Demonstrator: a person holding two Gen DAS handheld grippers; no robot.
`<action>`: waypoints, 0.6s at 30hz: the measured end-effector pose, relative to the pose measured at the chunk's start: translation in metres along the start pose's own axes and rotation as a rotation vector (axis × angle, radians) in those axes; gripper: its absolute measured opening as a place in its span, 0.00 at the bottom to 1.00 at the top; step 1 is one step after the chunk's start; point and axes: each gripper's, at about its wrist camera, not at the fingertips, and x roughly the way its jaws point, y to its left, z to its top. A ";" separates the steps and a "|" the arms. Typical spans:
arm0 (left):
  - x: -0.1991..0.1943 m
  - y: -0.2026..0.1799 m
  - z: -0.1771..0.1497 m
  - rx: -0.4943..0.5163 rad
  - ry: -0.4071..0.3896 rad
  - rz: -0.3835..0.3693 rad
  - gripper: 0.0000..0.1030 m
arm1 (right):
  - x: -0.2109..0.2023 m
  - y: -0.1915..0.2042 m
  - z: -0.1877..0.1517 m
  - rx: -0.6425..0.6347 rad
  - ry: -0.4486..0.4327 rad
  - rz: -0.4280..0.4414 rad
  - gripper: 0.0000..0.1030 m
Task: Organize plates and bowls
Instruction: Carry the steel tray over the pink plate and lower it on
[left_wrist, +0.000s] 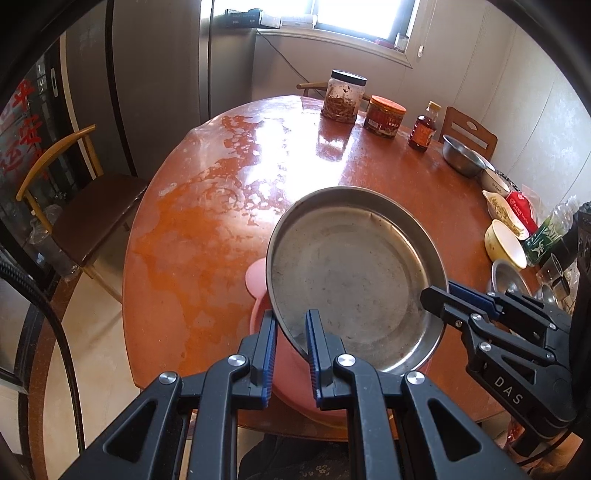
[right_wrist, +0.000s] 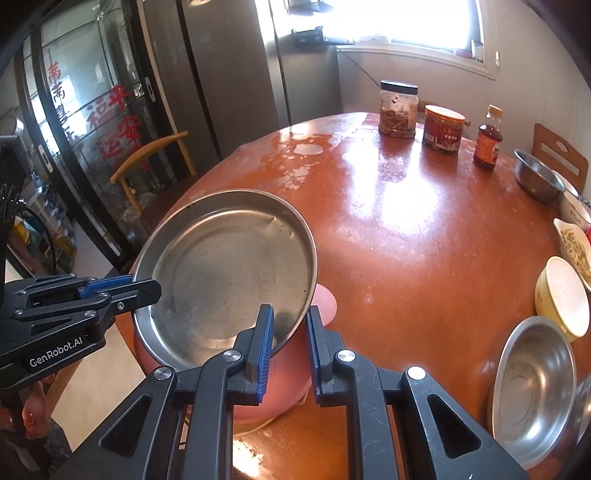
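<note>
You hold the steel plate (left_wrist: 351, 273) between both grippers, tilted above the pink bowl (left_wrist: 258, 280) at the near edge of the table (left_wrist: 207, 206). Your left gripper (left_wrist: 291, 343) is clamped on the plate's near-left rim; your right gripper (right_wrist: 290, 339) pinches the opposite, near-right rim. Farther right on the table sit a steel bowl (right_wrist: 532, 387) and a yellow bowl (right_wrist: 561, 295).

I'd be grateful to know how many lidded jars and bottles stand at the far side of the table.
3: a clear black-lidded jar, beside it an orange-lidded jar, then a small amber bottle to the right. A green-labelled bottle sits apart at the right edge; others may be hidden.
</note>
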 end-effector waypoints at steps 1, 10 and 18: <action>0.001 0.000 -0.002 -0.002 0.003 -0.002 0.15 | 0.000 -0.001 -0.002 0.000 0.001 0.000 0.17; 0.004 -0.001 -0.008 -0.001 0.010 0.011 0.15 | 0.004 0.001 -0.009 -0.012 0.025 0.003 0.19; 0.010 -0.001 -0.012 0.007 0.020 0.029 0.15 | 0.015 0.002 -0.014 -0.021 0.057 0.000 0.19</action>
